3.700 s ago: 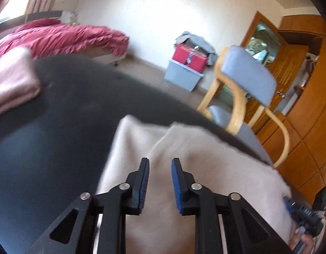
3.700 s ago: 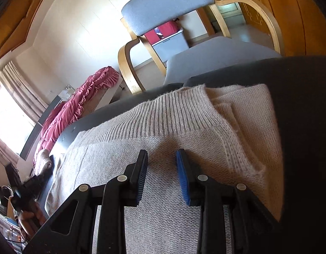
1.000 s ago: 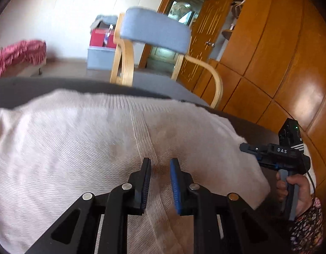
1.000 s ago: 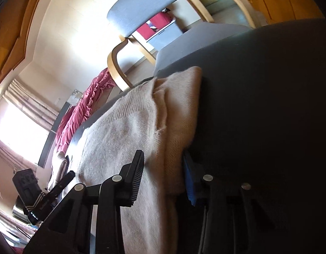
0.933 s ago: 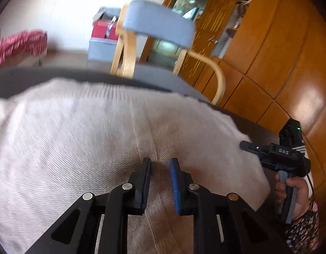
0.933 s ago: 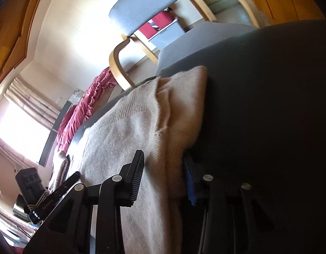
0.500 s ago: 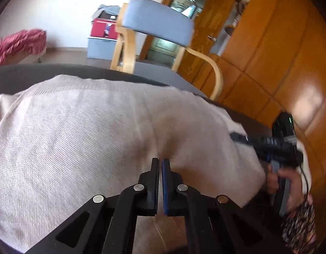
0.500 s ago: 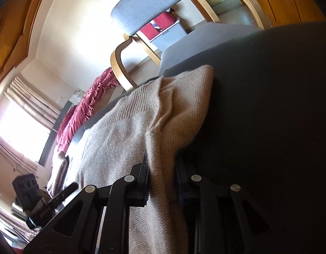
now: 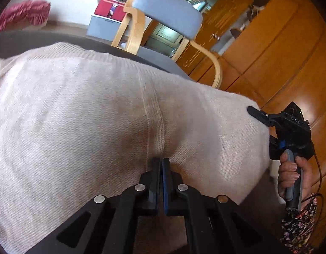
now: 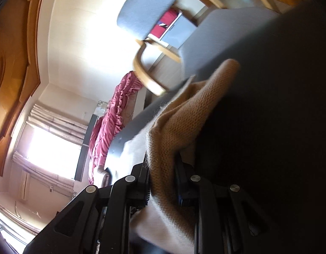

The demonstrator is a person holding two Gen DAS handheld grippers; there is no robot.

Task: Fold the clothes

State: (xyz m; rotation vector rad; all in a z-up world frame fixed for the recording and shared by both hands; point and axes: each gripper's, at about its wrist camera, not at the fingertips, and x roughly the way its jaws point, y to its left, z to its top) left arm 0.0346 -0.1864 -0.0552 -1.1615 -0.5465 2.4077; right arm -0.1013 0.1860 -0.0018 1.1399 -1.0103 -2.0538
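A beige knit sweater [image 9: 78, 116] lies spread over the dark table [image 9: 36, 40]. In the left wrist view my left gripper [image 9: 162, 163] is shut at the sweater's near edge, and the knit puckers into its tips beside a vertical seam. At the sweater's right end a hand [image 9: 289, 173] holds my right gripper [image 9: 254, 111]. The right wrist view shows that gripper [image 10: 162, 167] shut on a thick folded edge of the sweater [image 10: 184, 116], raised off the dark table [image 10: 268, 84].
A blue-cushioned wooden armchair [image 9: 167, 6] stands just beyond the table's far edge. Behind it sit a grey bin [image 9: 103, 25] with red contents, wooden cabinets [image 9: 279, 53] on the right and red bedding [image 9: 23, 14] at the far left.
Both pairs of jaws have closed on the sweater. The right gripper has since risen and rolled, lifting the sweater's right edge off the table.
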